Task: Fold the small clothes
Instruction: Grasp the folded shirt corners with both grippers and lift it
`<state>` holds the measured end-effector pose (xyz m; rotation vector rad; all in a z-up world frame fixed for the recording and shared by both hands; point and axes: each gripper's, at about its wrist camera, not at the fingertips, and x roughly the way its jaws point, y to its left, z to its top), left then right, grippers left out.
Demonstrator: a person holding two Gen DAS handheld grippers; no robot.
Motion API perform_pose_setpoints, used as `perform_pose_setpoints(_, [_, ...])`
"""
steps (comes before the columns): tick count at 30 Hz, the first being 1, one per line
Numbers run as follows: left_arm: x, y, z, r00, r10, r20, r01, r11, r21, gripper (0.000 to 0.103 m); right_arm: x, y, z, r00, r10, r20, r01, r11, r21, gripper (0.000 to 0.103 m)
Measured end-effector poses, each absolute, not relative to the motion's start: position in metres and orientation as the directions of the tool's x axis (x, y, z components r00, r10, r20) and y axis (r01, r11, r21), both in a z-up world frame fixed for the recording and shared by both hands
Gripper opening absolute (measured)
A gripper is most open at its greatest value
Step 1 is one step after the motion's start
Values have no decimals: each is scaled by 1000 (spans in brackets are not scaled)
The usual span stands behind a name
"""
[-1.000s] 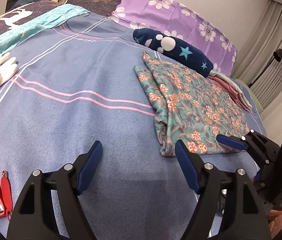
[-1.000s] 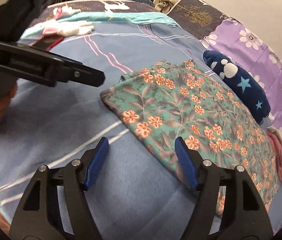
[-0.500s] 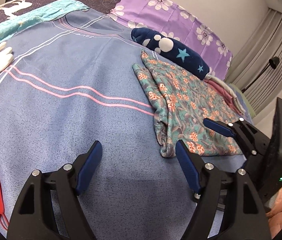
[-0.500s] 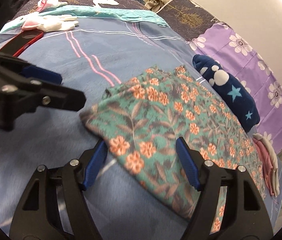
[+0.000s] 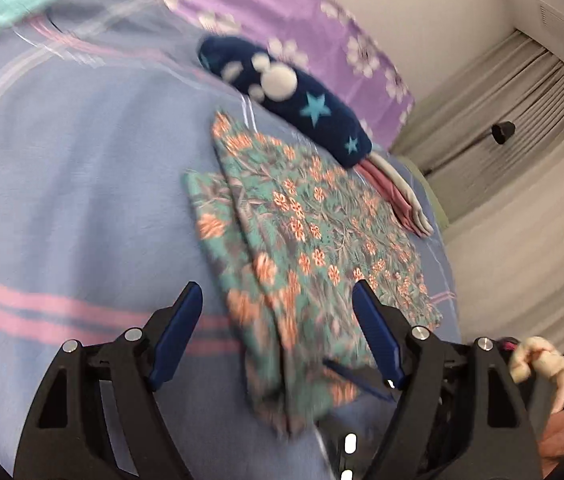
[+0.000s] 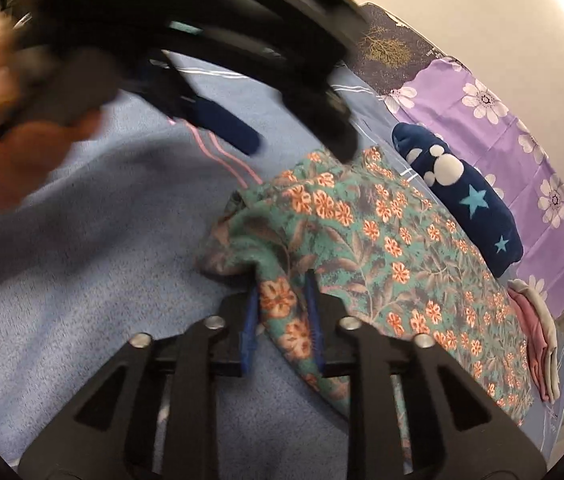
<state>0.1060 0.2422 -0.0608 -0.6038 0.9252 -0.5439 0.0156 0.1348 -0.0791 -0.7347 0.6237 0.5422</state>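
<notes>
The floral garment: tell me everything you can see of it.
The floral garment is soft teal cloth printed with orange flowers and grey-brown leaves. It lies mostly flat on the blue bedspread, long side running away from the cameras, with a folded layer along its left edge. Its near corner is bunched and lifted between the closing right tongs, whose pads press on it. The left tongs stand open above its near edge. The navy star-print roll lies just beyond it.

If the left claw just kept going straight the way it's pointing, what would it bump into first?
Most likely the flowered cloth, which lies on the blue bedsheet straight ahead between the left claw's open fingers. Blur makes the depth hard to judge.
</notes>
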Motion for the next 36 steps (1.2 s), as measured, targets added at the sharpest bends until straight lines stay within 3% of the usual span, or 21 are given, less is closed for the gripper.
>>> perform_pose_setpoints(3, [133,233,-73,438,-716,-543,178,661,-729,78,16,139,-81,711,203,-674,-626,620,-474,36])
perform_pose_setpoints(6, [153,221,-74,405,-758,-512,229,626,-746,74,19,143,-84,722,190,-666,-613,622,-487,38])
perform_pose_setpoints(8, [163,214,-76,400,-759,-514,240,628,-740,65,20,145,-85,734,184,-654,-601,624,-500,38])
perform_pose_setpoints(10, [171,209,-78,403,-751,-522,230,636,-737,41,21,146,-85,743,179,-645,-591,628,-506,36])
perform_pose_setpoints(11, [174,208,-80,401,-751,-524,217,634,-742,36,21,146,-85,740,189,-645,-595,631,-498,23])
perform_pose_setpoints(13, [177,209,-85,405,-747,-528,182,631,-754,22,23,143,-83,733,202,-649,-602,638,-480,15])
perform_pose_setpoints(27, [179,194,-49,456,-701,-548,206,682,-702,13,22,110,-40,737,314,-599,-573,759,-308,9])
perform_pose_setpoints(36, [186,147,-2,480,-685,-548,269,709,-652,12,20,56,0,797,341,-499,-494,843,-213,7])
